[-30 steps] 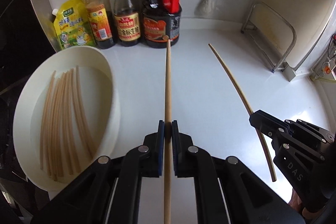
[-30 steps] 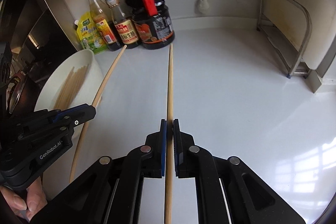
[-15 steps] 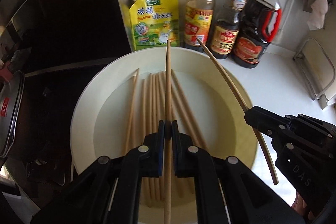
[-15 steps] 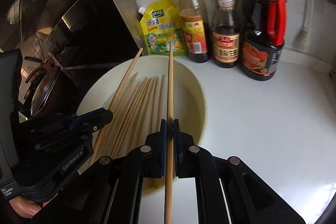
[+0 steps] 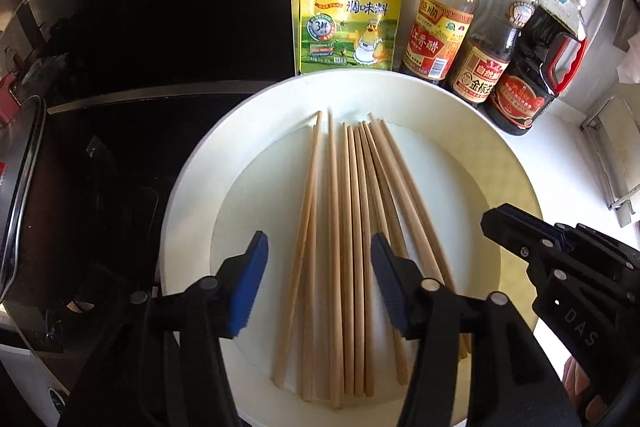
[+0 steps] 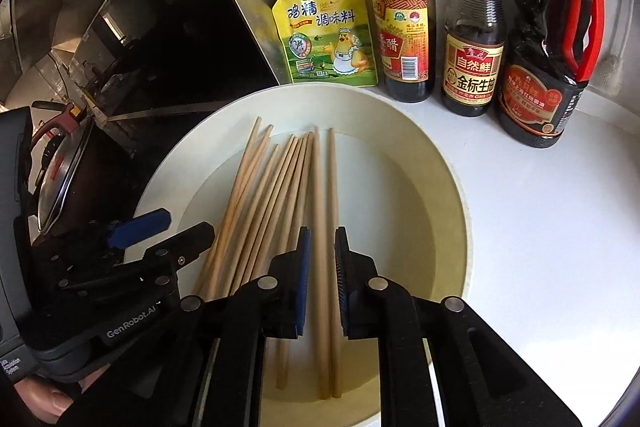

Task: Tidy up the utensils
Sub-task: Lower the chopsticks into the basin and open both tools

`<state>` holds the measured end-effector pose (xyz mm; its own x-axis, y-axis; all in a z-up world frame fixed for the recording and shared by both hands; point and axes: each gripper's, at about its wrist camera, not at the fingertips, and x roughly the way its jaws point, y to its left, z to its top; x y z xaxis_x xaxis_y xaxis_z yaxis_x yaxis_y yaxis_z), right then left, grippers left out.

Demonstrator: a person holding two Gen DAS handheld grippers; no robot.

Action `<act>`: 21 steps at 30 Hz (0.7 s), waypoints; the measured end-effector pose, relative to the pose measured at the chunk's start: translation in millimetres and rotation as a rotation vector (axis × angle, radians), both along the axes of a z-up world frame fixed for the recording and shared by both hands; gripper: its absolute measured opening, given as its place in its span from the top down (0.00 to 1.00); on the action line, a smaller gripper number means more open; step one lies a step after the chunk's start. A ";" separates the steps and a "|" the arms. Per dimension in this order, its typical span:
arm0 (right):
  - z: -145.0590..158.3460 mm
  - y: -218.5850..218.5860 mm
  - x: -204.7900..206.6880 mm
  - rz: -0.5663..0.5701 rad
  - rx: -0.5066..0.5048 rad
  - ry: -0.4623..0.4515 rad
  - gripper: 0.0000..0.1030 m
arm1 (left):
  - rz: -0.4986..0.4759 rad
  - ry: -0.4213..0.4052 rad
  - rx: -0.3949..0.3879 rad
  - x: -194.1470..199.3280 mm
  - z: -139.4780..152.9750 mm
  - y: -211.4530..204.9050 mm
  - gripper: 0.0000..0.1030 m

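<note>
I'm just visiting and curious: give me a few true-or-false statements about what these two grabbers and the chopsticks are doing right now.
1. The chopsticks lie in the white bowl. True.
2. The left gripper clamps a chopstick. False: its jaws are wide open and hold nothing.
3. The right gripper is open. True.
4. The bowl is red. False: it is white.
5. A yellow pouch stands behind the bowl. True.
</note>
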<state>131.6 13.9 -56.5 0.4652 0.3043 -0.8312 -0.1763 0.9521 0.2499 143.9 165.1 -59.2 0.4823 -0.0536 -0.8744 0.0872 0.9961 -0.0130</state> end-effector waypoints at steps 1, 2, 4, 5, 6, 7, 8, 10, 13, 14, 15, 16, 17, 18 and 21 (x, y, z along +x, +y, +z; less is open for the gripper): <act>1.1 -1.8 -1.6 -0.003 -0.004 0.000 0.87 | 0.003 -0.002 -0.003 -1.0 1.6 0.9 0.48; 2.3 -2.6 -4.4 -0.005 -0.010 0.001 0.86 | 0.006 -0.004 -0.005 -1.4 3.1 2.1 0.46; 5.6 -4.4 -9.7 -0.008 -0.020 -0.004 0.79 | 0.016 -0.009 -0.001 -4.8 6.2 3.9 0.42; 7.7 -5.1 -12.6 -0.013 -0.023 -0.009 0.78 | 0.022 -0.011 0.004 -6.6 7.3 4.7 0.40; 9.5 -5.3 -15.4 -0.015 -0.025 -0.014 0.77 | 0.024 -0.013 0.008 -7.7 8.5 5.3 0.40; 11.3 -5.9 -18.7 -0.017 -0.028 -0.018 0.76 | 0.026 -0.013 0.012 -9.7 9.6 6.0 0.40; 13.0 -6.2 -21.5 -0.020 -0.030 -0.020 0.76 | 0.027 -0.013 0.015 -11.8 10.5 6.5 0.40; 16.4 -6.0 -25.6 -0.023 -0.034 -0.027 0.72 | 0.027 -0.012 0.016 -15.6 12.4 8.0 0.40; 22.6 -6.7 -35.6 -0.029 -0.036 -0.051 0.66 | 0.028 -0.024 0.011 -23.4 16.9 10.9 0.38; 23.9 -6.2 -37.9 -0.028 -0.042 -0.054 0.66 | 0.029 -0.032 0.012 -26.1 18.8 11.6 0.38; 25.1 -6.2 -40.2 -0.029 -0.046 -0.057 0.65 | 0.029 -0.039 0.013 -28.8 20.8 12.2 0.37; 26.4 -6.0 -41.7 -0.030 -0.046 -0.057 0.65 | 0.030 -0.046 0.014 -31.2 22.5 12.6 0.37; 27.9 -5.8 -43.2 -0.031 -0.045 -0.059 0.65 | 0.030 -0.053 0.015 -33.5 24.7 13.0 0.36; 29.4 -6.1 -45.4 -0.035 -0.047 -0.063 0.63 | 0.030 -0.060 0.017 -35.6 26.8 13.2 0.36; 35.1 -6.2 -51.4 -0.042 -0.050 -0.080 0.57 | 0.033 -0.077 0.018 -41.8 32.5 13.7 0.35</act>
<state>80.3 7.6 -21.4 0.5421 0.2422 -0.8046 -0.1534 0.9700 0.1886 102.1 178.8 -26.7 0.5497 -0.0211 -0.8351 0.0540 0.9985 0.0103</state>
